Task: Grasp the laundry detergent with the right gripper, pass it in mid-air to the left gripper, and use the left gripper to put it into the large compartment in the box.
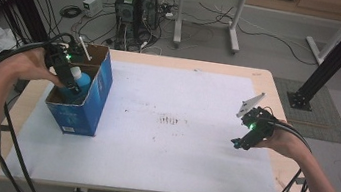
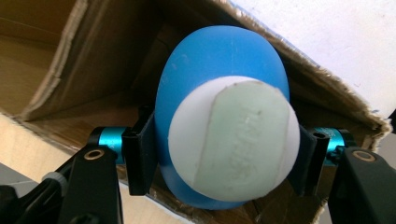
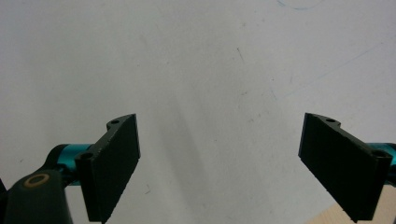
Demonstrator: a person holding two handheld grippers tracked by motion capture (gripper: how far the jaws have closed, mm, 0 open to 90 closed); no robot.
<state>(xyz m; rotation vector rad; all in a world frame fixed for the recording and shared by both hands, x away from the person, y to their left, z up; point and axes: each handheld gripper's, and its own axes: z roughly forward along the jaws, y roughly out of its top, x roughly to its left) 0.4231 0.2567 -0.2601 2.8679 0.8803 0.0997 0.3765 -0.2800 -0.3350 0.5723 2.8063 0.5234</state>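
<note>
Blue bottle (image 2: 219, 84) (white-capped) clamped by left tongs (image 2: 224, 163) inside box (image 1: 101, 86); right tongs (image 3: 233, 172) gape.

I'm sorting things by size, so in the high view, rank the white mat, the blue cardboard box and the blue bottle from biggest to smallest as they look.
1. white mat
2. blue cardboard box
3. blue bottle, partly hidden inside the box and held by the left gripper, so its full size is unsure.

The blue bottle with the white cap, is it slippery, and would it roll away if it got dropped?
Probably a bit slippery: the round blue plastic bottle looks smooth, and the left gripper holds it only at its sides. It would likely roll if lying down. Inside the blue cardboard box, the walls should stop it.
</note>
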